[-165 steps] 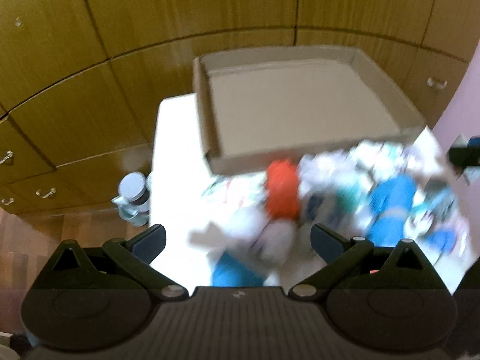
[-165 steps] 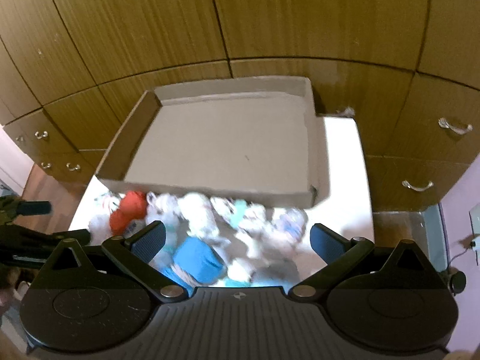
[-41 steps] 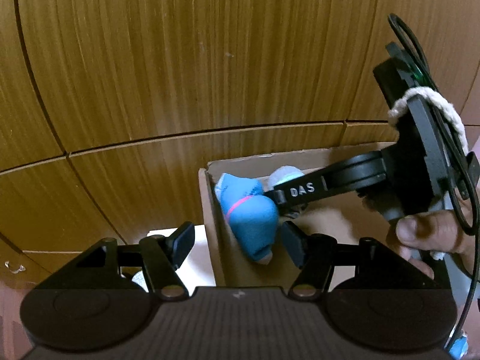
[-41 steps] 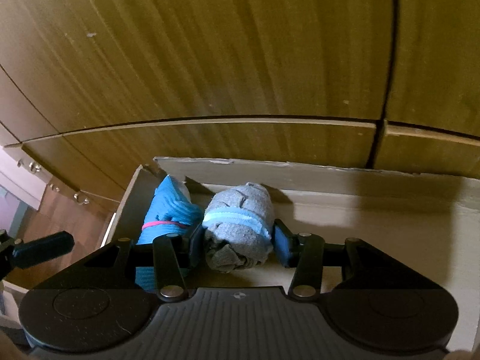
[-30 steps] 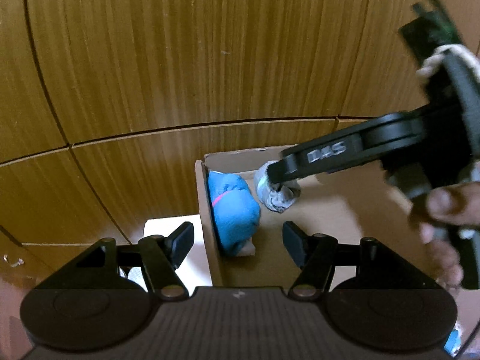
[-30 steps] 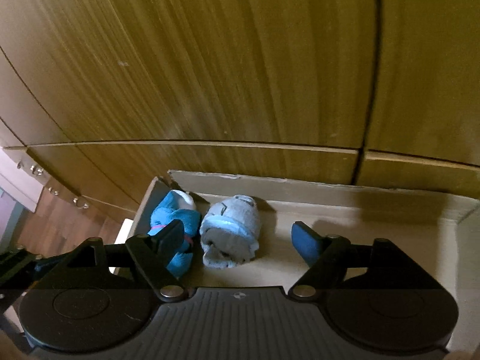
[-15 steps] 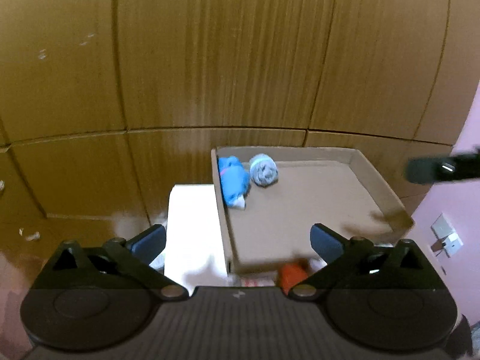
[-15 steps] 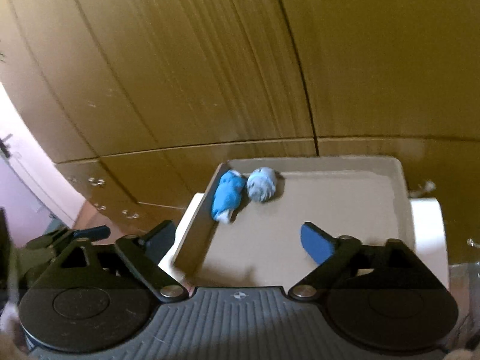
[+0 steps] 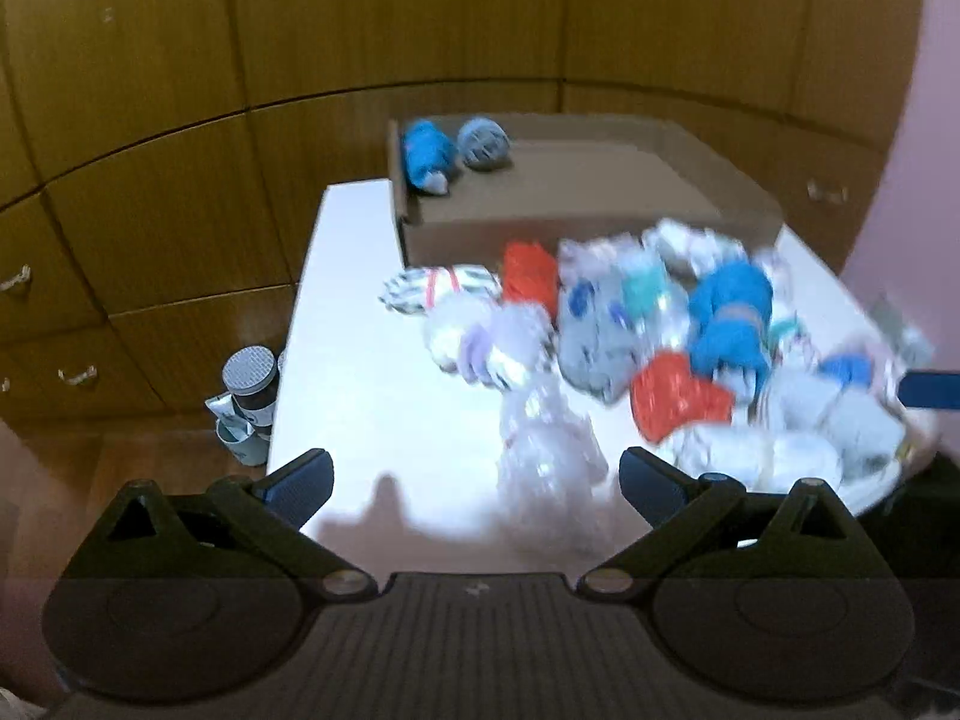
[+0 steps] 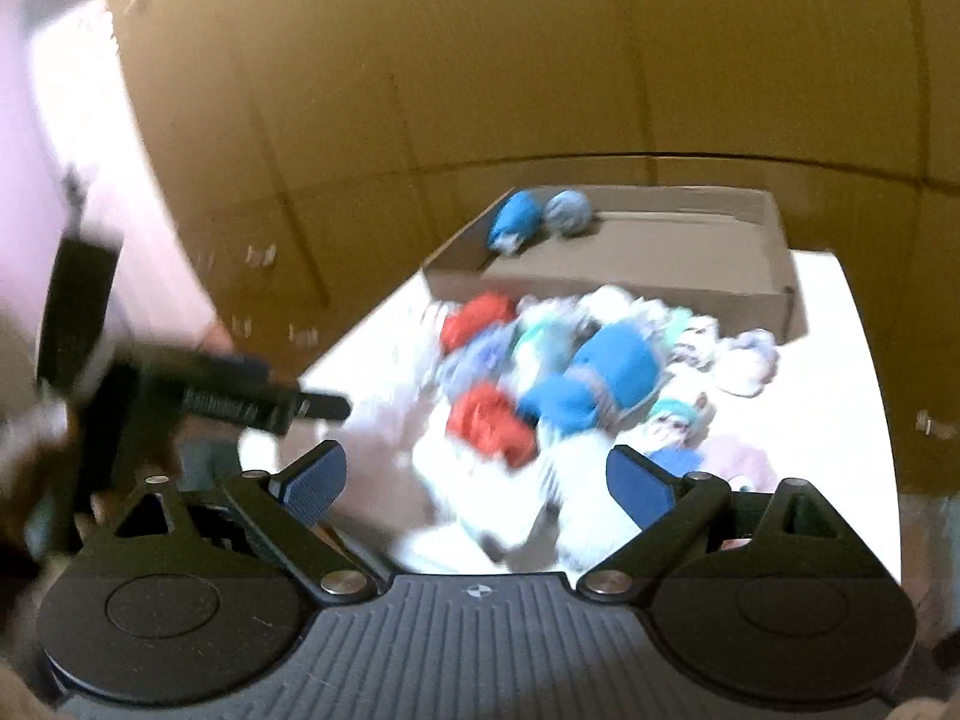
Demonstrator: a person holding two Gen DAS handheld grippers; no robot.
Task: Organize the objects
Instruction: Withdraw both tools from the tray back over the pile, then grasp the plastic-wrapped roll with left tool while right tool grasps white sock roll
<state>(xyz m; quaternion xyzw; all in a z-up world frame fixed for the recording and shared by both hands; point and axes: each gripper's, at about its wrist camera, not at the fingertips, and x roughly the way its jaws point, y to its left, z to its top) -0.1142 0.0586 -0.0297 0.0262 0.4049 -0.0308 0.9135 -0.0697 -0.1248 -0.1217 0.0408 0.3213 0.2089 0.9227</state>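
A shallow cardboard box (image 9: 600,204) (image 10: 660,288) stands at the back of the white table (image 9: 372,372). A rolled blue sock (image 9: 426,159) (image 10: 515,222) and a rolled grey sock (image 9: 483,144) (image 10: 567,211) lie in its far left corner. A pile of rolled socks (image 9: 660,336) (image 10: 558,396), red, blue, grey and white, lies in front of the box. My left gripper (image 9: 474,480) is open and empty above the table's near left part. My right gripper (image 10: 477,480) is open and empty above the pile's near side. The left gripper also shows in the right wrist view (image 10: 240,402).
Wooden cupboard doors and drawers (image 9: 150,228) stand behind and left of the table. A jar with a grey lid (image 9: 249,372) stands on the floor by the table's left edge. A pink wall (image 9: 888,192) is on the right. Both views are blurred.
Both grippers let go of the blue and grey socks in the box's corner, opened wide, and pulled back and up over the pile on the table.
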